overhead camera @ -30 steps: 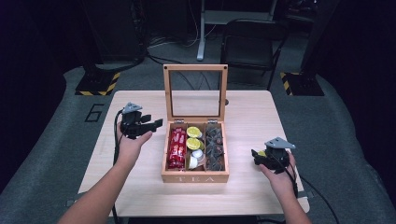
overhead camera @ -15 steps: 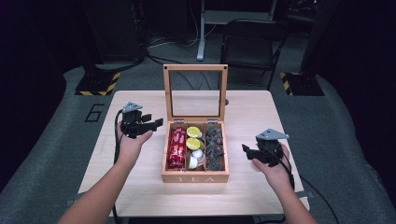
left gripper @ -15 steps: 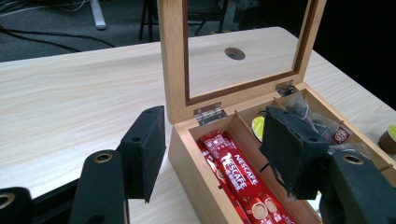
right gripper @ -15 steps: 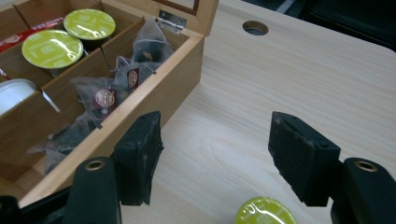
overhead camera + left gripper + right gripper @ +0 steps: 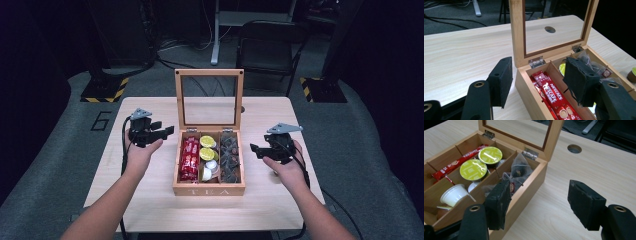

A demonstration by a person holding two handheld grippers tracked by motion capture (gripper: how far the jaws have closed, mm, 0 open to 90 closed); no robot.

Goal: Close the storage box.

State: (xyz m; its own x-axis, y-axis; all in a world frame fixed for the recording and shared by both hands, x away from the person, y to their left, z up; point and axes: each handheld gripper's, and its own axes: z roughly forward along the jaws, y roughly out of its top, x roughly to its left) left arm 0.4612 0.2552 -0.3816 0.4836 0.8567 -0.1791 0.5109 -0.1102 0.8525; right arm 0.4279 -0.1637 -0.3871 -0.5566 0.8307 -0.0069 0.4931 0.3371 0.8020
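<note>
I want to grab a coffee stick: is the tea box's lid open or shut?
Open: the glass-paned lid stands upright on its hinges behind the wooden tea box, leaving all three compartments uncovered.

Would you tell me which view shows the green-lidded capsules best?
The right gripper view: both green-lidded capsules lie close and whole. The high view shows them small; the left gripper view gives a sliver behind a jaw.

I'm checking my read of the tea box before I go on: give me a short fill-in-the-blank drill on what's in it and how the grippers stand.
1. The lid of the wooden box stands ____.
2. The red sachets lie in the box's ____ compartment, seen from the high view.
3. The capsules with foil tops are ____ in colour.
4. The left gripper and right gripper hold ____.

Missing words: open; left; green; nothing
</note>
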